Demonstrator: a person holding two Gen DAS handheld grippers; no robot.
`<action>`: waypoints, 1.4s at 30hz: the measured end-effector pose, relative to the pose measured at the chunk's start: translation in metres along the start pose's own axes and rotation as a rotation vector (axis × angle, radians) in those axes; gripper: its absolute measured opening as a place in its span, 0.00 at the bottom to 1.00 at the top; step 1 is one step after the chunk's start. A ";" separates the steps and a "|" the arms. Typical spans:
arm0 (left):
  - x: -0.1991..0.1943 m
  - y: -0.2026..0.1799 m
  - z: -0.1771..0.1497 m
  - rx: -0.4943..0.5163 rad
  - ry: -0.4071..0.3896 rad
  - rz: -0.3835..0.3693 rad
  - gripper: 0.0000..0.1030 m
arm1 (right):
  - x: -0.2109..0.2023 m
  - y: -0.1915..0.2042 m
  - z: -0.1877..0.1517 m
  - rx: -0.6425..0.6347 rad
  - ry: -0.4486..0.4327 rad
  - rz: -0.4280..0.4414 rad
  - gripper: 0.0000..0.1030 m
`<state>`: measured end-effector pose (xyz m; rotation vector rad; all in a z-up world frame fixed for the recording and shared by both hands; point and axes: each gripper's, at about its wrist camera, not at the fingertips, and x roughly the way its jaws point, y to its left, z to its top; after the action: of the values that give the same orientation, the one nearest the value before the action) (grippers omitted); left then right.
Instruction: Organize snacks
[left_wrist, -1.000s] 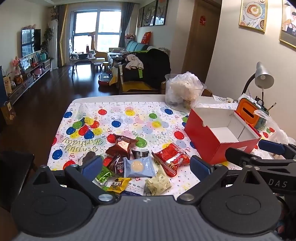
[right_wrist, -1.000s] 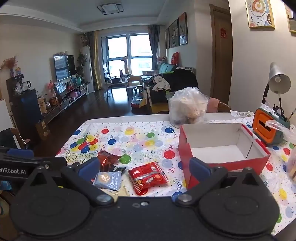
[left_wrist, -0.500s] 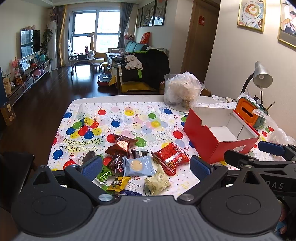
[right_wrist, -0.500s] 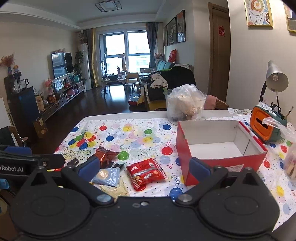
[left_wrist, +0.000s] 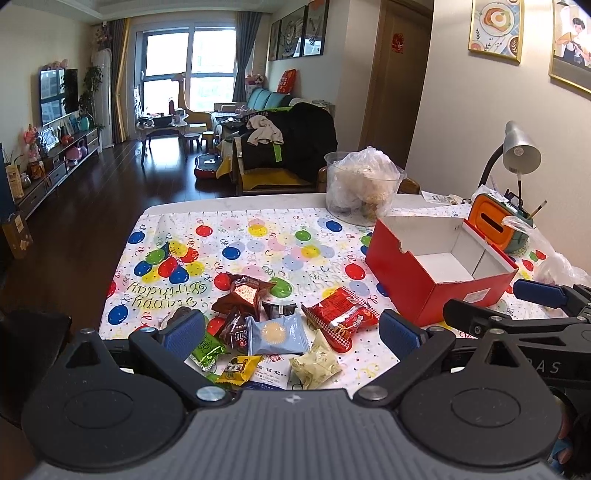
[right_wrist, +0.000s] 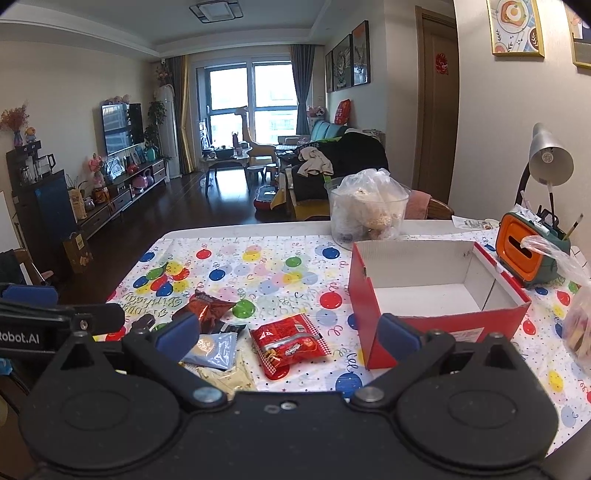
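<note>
Both your grippers hover with jaws wide apart, holding nothing, above the near edge of the table.

Your left gripper (left_wrist: 291, 332) hangs over the snack pile: a light blue packet (left_wrist: 277, 334), a red packet (left_wrist: 341, 317) and a brown packet (left_wrist: 243, 293) lie on the balloon tablecloth (left_wrist: 236, 254). Your right gripper (right_wrist: 288, 334) sits between the pile and the red box (right_wrist: 436, 295), which stands open, upright and empty right of the snacks.

One red box (left_wrist: 436, 280), two grippers
</note>
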<state>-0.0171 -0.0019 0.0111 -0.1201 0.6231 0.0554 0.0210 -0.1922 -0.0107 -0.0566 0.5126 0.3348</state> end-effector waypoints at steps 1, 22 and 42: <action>-0.001 0.000 0.000 -0.002 -0.003 0.001 0.98 | 0.000 0.000 0.000 0.001 -0.001 0.003 1.00; -0.004 0.002 0.002 -0.009 -0.015 -0.004 0.98 | -0.005 -0.002 0.001 -0.001 -0.005 0.007 1.00; -0.005 0.002 0.007 -0.010 -0.023 0.000 0.98 | -0.007 0.003 0.008 -0.010 -0.016 0.001 0.99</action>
<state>-0.0176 0.0011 0.0192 -0.1291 0.6001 0.0598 0.0178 -0.1904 -0.0002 -0.0631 0.4955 0.3385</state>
